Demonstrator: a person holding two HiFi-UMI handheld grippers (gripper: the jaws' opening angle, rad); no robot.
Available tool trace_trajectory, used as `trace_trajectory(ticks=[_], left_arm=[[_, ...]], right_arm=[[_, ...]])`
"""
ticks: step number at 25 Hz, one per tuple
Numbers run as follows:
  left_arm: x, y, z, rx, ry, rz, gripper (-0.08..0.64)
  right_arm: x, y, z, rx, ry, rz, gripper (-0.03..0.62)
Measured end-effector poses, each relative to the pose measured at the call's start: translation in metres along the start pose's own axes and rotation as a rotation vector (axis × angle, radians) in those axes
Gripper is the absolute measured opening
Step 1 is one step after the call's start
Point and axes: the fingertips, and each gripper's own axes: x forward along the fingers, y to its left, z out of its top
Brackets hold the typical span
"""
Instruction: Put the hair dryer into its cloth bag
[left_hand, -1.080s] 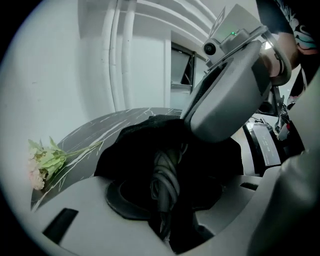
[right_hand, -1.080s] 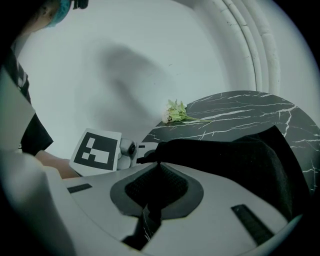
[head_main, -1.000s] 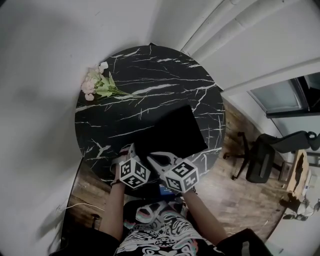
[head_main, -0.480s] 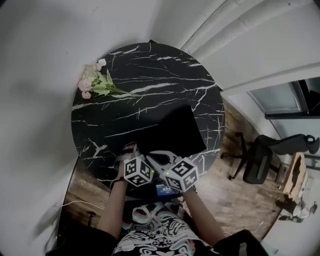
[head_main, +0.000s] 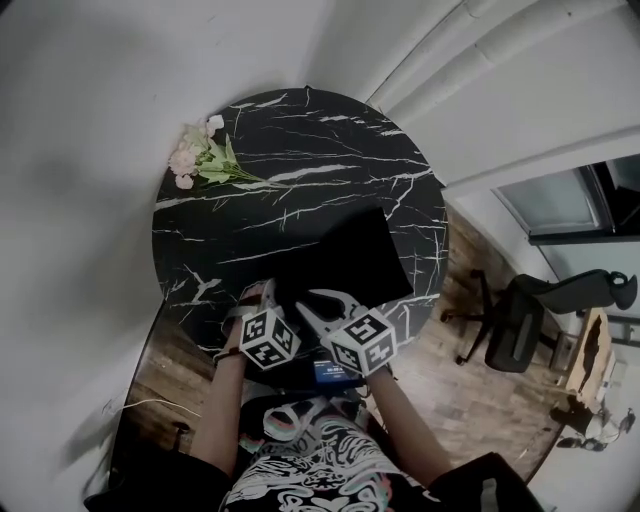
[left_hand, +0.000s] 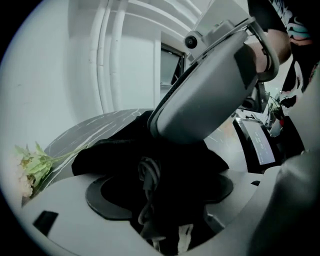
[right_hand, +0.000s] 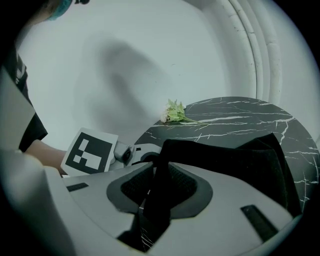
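So far I'm counting one round black marble table (head_main: 300, 140), one black cloth bag (head_main: 350, 255), one small bunch of pink flowers (head_main: 197, 158), one black office chair (head_main: 520, 325) and one little gadget with a lit screen (head_main: 330, 372).

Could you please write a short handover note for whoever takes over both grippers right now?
Left gripper: jaws opening, wide apart; the cloth bag and a grey cord sit loose between them.
Right gripper: jaws opening, pads pinching the bag's edge.
Bag lies on the table's near side. Hair dryer not visible, possibly inside.
Left: check the dryer is in, then close the bag.
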Motion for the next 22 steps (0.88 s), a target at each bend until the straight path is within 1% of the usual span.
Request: trace_trajectory(ticks=[2, 4, 6, 8, 10, 12, 13, 15, 17, 18, 20, 22], left_arm=[[-0.015, -0.003, -0.008, -0.063, -0.016, 0.008, 0.374], [-0.032, -0.006, -0.018, -0.134, -0.035, 0.032, 0.38], [-0.05, -0.008, -0.03, -0.192, -0.056, 0.078, 0.379], [-0.07, -0.008, -0.04, -0.251, -0.087, 0.139, 0.379], [-0.09, -0.007, -0.041, -0.31, -0.138, 0.203, 0.378], [-0.11, -0.009, -0.031, -0.349, -0.212, 0.257, 0.37], [-0.12, -0.009, -0.024, -0.361, -0.255, 0.287, 0.33], [-0.14, -0.01, -0.006, -0.377, -0.338, 0.355, 0.178], [-0.159, -0.015, 0.014, -0.41, -0.409, 0.406, 0.06], [-0.167, -0.021, 0.024, -0.43, -0.442, 0.421, 0.024], [-0.183, -0.034, 0.047, -0.437, -0.503, 0.44, 0.014], [-0.198, -0.047, 0.067, -0.391, -0.534, 0.472, 0.014]], right_arm=[[-0.006, 0.004, 0.001, -0.007, -0.018, -0.012, 0.101], [-0.015, 0.01, -0.001, -0.008, -0.045, -0.032, 0.125], [-0.027, 0.017, -0.004, 0.001, -0.077, -0.05, 0.132], [-0.041, 0.024, -0.009, 0.012, -0.111, -0.07, 0.135], [-0.059, 0.029, -0.013, 0.014, -0.154, -0.106, 0.135], [-0.079, 0.033, -0.015, 0.019, -0.213, -0.147, 0.135], [-0.089, 0.034, -0.015, 0.026, -0.246, -0.163, 0.135], [-0.107, 0.037, -0.014, 0.034, -0.31, -0.181, 0.133], [-0.125, 0.044, -0.015, 0.028, -0.358, -0.185, 0.133], [-0.134, 0.047, -0.016, 0.019, -0.377, -0.182, 0.131], [-0.149, 0.055, -0.018, -0.003, -0.414, -0.174, 0.09], [-0.16, 0.061, -0.021, -0.032, -0.435, -0.178, 0.046]])
